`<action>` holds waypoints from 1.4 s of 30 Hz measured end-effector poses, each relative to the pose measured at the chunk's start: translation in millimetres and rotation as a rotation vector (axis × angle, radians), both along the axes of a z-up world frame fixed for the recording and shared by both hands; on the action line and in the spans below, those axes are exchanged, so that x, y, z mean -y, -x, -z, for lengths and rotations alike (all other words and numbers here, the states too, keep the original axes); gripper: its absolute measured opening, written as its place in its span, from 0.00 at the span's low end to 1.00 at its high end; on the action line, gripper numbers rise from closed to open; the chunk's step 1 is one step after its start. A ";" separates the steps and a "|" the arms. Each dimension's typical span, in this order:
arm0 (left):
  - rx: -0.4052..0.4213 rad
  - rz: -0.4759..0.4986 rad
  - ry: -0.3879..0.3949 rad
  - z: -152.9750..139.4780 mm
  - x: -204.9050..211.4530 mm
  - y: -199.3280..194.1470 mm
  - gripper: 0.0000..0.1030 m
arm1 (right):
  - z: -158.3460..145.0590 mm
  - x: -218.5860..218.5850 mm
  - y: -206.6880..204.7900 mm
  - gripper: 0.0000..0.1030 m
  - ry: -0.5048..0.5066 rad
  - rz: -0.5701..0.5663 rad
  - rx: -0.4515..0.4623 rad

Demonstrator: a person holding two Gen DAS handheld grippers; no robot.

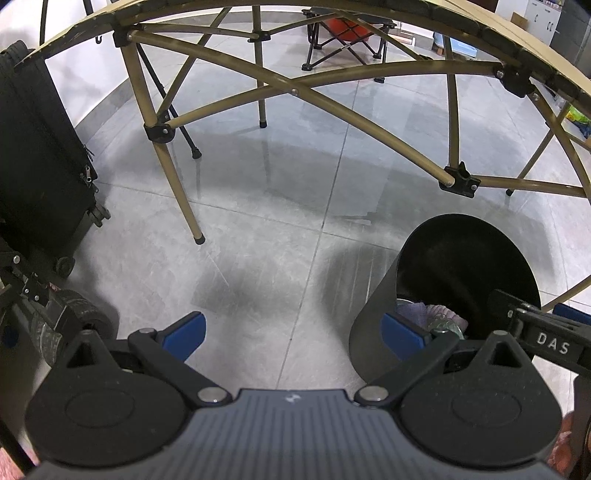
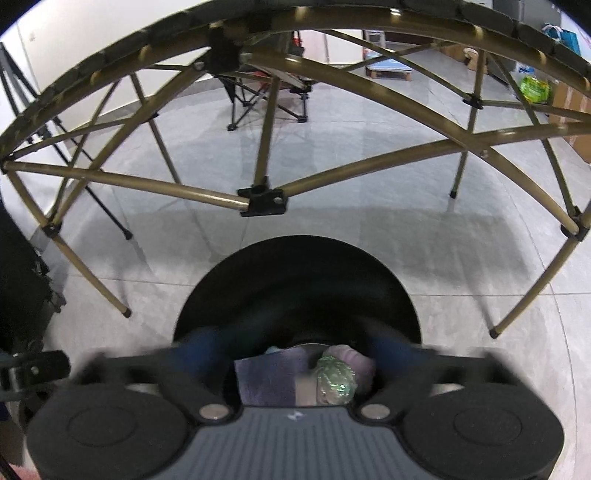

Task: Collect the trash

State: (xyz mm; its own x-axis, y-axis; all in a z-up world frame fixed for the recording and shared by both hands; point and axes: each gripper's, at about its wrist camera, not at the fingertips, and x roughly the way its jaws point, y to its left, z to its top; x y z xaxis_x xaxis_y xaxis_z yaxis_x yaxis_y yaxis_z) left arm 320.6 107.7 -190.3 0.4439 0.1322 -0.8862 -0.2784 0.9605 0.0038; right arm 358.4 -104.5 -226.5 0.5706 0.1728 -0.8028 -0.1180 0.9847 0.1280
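A black trash bin stands on the tiled floor right under my right gripper. That gripper is open wide, its blurred blue fingers spread over the bin's mouth with nothing between them. Inside the bin lie a crumpled green shiny wrapper, a purple wrapper and a pinkish piece. In the left wrist view the bin is at the lower right. My left gripper is open and empty over bare floor, and its right finger is near the bin's wall.
A folding table with tan crossed legs spans above and beyond the bin. A black suitcase and tripod gear are at the left. A folding chair stands farther back. Boxes and bags line the far right.
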 end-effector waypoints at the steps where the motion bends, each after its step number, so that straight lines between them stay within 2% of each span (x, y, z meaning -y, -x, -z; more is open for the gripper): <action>1: 0.001 0.000 0.001 -0.3 -0.4 0.2 1.00 | -0.5 -0.2 0.0 1.00 0.008 0.002 0.006; 15: 0.026 0.020 -0.009 -6.6 5.7 5.7 1.00 | -5.8 1.5 8.0 1.00 0.014 -0.031 0.002; 22: 0.083 0.066 -0.017 -25.1 16.2 24.5 1.00 | -22.4 15.7 31.8 1.00 0.016 -0.040 -0.007; 34: 0.228 0.166 -0.014 -90.8 44.8 92.6 1.00 | -91.6 56.9 118.3 1.00 0.023 -0.059 0.034; 42: 0.312 0.234 -0.009 -129.3 62.2 148.4 1.00 | -139.4 77.9 184.4 1.00 0.006 -0.060 0.132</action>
